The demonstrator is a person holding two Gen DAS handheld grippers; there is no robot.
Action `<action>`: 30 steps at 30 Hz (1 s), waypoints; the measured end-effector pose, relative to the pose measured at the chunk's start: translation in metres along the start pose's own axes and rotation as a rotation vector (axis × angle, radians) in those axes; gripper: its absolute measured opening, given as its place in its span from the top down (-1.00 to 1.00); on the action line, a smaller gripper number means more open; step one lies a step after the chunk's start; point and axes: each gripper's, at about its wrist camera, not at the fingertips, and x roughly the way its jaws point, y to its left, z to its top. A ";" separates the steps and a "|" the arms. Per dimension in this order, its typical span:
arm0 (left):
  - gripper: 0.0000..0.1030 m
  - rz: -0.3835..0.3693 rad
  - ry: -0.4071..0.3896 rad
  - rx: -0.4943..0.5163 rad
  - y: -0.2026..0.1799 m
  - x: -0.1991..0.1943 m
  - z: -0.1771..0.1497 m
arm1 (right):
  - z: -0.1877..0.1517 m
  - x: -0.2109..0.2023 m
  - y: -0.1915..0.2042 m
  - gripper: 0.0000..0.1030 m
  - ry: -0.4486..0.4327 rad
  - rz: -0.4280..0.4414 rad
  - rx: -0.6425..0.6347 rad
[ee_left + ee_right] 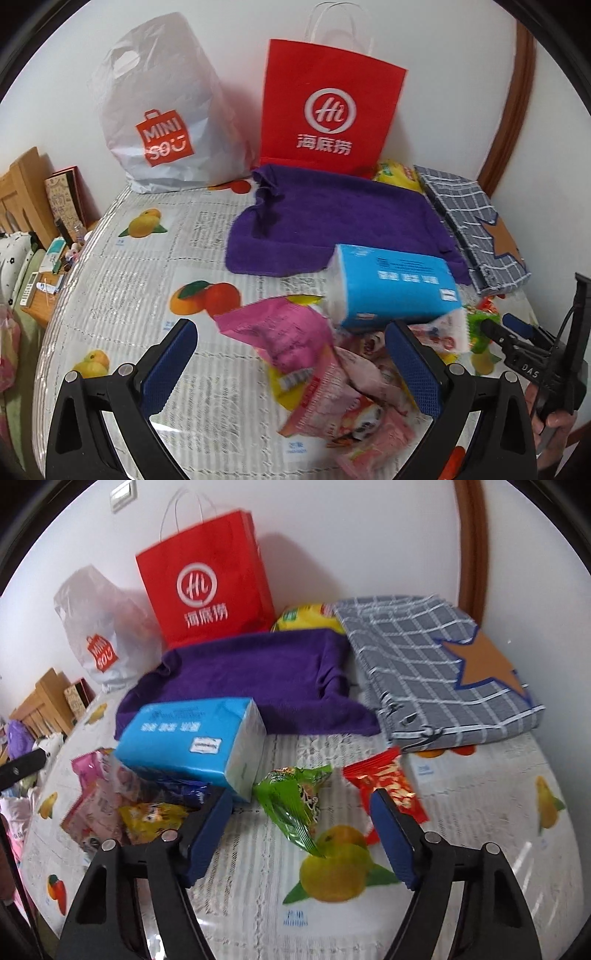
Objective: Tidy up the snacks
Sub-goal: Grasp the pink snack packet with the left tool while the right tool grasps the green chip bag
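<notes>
Fruit tablecloth (461,886) with snacks.
Both grippers, left gripper (291,347) and right gripper (299,812), gape, holding nothing; green packet (295,797) looks light, crinkly: pinch its middle.

Red paper bag (207,590) with white round logo and white characters, at twelve o'clock. White plastic bag (162,122) with an orange-red logo, at eleven. Deep purple towel (258,672), plain. Grey-blue cloth (424,664), white grid check, brown star edged in blue, at two o'clock. Sky-blue tissue pack (188,734) with white print. Green snack packet (291,805); red snack packet (388,782) with gold lettering; pink snack packets (295,354). White tablecloth (480,849), grey print, orange and yellow fruit pictures.
</notes>
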 end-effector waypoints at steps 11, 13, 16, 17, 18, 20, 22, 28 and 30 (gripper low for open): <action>-0.98 0.027 0.077 -0.043 0.034 0.025 0.002 | 0.000 0.051 0.010 0.03 0.083 0.007 -0.050; -0.98 0.012 0.095 -0.057 0.036 0.031 0.002 | -0.001 0.052 0.012 0.05 0.075 0.002 -0.057; -0.98 -0.021 0.126 -0.063 0.032 0.043 0.002 | -0.001 0.051 0.012 0.09 0.071 0.004 -0.054; -0.98 -0.028 0.138 -0.059 0.030 0.048 0.002 | -0.002 0.049 0.012 0.10 0.073 0.007 -0.051; -0.98 -0.032 0.150 -0.057 0.028 0.054 0.001 | -0.002 0.047 0.012 0.11 0.072 0.005 -0.052; -0.98 -0.048 0.175 -0.054 0.024 0.065 -0.001 | -0.004 0.041 0.012 0.11 0.064 -0.001 -0.053; -0.98 -0.064 0.198 -0.060 0.022 0.074 -0.001 | -0.005 0.035 0.011 0.11 0.059 0.004 -0.043; -0.93 -0.126 0.221 -0.109 0.023 0.098 -0.003 | -0.014 0.015 0.017 0.12 0.036 -0.004 -0.052; -0.75 -0.156 0.222 -0.119 0.023 0.099 -0.003 | -0.015 0.009 0.016 0.12 0.032 -0.007 -0.054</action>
